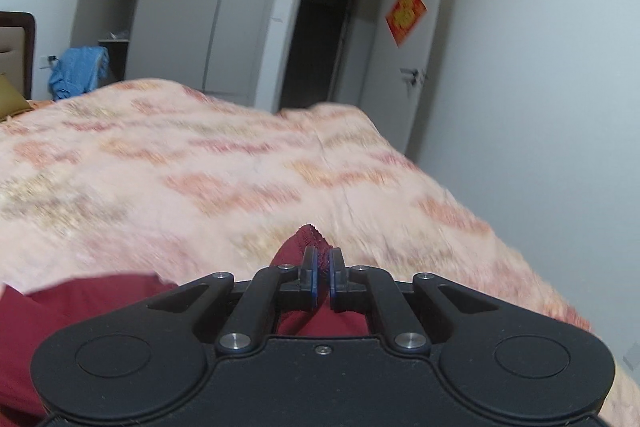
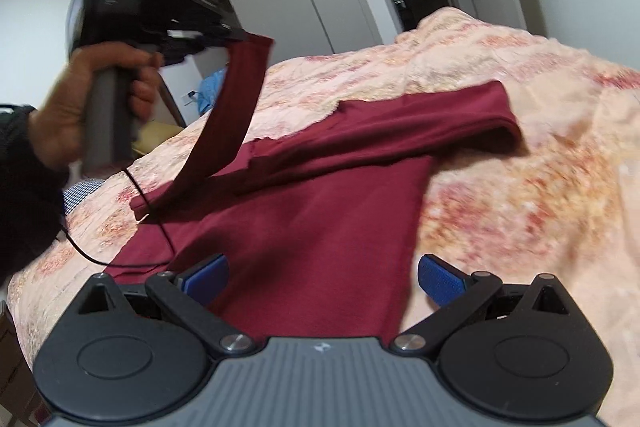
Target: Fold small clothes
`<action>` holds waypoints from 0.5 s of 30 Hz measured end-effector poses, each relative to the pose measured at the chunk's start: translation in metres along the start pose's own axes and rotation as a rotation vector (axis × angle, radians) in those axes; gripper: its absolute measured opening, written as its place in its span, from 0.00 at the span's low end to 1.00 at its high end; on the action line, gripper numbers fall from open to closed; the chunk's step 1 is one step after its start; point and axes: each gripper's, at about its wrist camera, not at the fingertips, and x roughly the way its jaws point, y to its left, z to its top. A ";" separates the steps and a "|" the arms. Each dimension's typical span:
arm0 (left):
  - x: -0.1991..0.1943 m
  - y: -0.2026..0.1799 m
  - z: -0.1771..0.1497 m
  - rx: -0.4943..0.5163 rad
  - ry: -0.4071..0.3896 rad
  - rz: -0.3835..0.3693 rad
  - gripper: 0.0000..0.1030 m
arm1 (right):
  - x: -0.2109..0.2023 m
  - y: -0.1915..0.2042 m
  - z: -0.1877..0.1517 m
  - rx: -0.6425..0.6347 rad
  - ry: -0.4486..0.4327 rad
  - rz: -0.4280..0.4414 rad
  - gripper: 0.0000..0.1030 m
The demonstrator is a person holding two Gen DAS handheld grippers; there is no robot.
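A sleeve cuff point(image 1: 308, 239) of the maroon shirt point(image 2: 320, 211) is clamped by the left gripper point(image 1: 323, 277), lifted left of the body; the right gripper point(image 2: 322, 279) is held wide over the hem.

Walls: plain white point(image 1: 540, 87)
Wardrobe: grey, one door open point(image 1: 208, 15)
Doorway: dark point(image 1: 320, 43)
Bed: pink patterned cover point(image 1: 200, 167)
Door: red decoration point(image 1: 405, 14)

left tongs point(image 1: 323, 273) pinching maroon garment point(image 1: 298, 247), bed point(image 1: 200, 167)

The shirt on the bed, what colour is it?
Dark red, all one colour. The shirt shows best in the right wrist view.
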 end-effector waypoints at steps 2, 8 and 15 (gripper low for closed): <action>0.009 0.001 -0.013 0.001 0.038 -0.018 0.05 | -0.003 -0.006 -0.002 0.011 -0.001 -0.004 1.00; 0.021 0.017 -0.016 -0.040 0.120 -0.071 0.40 | -0.009 -0.018 -0.009 0.034 -0.008 -0.005 1.00; -0.029 0.038 0.028 0.005 0.029 0.032 0.79 | -0.010 -0.014 -0.009 0.024 -0.011 -0.014 1.00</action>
